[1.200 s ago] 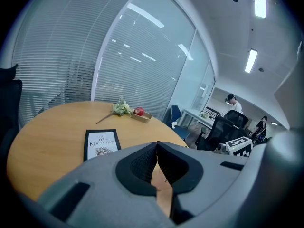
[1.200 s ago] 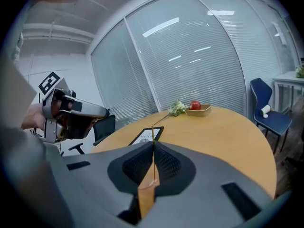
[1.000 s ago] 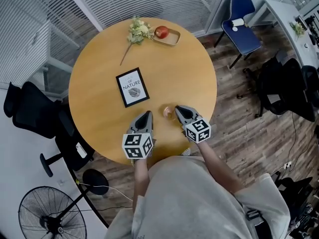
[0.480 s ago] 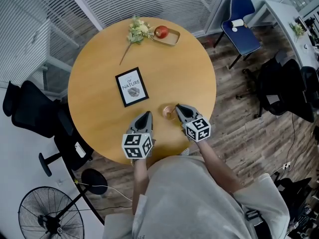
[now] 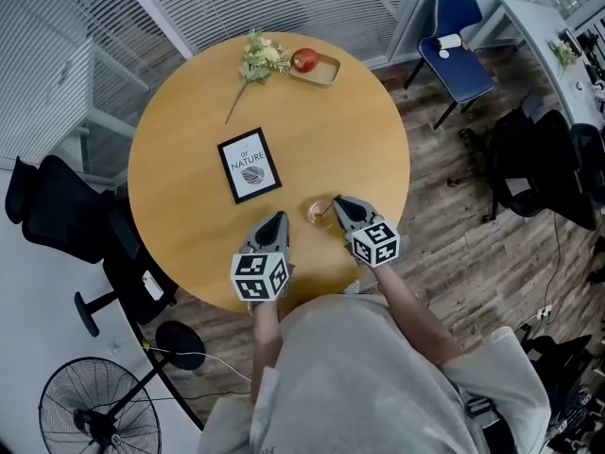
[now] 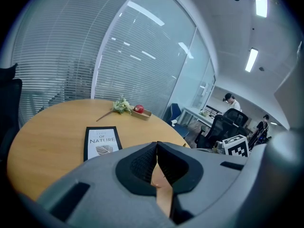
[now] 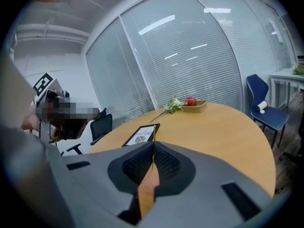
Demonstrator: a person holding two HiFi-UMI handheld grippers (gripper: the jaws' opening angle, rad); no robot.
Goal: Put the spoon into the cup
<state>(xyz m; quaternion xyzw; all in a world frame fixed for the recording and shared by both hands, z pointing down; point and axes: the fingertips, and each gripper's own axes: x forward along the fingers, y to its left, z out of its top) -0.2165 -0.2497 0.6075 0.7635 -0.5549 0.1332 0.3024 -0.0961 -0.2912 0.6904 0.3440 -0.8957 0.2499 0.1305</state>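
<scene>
Right tool (image 5: 341,208) appears clamped on the thin handle of the spoon (image 5: 331,202), whose bowl end dips into the cup (image 5: 318,215) just left of its tip, the handle slanting back toward the tool. Left tool (image 5: 275,221), jaws together and empty, waits farther off over the tabletop (image 5: 189,112).

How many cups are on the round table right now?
1. The cup stands near the front edge of the table, at the tip of the right gripper, which pinches a thin spoon. No other shows.
</scene>
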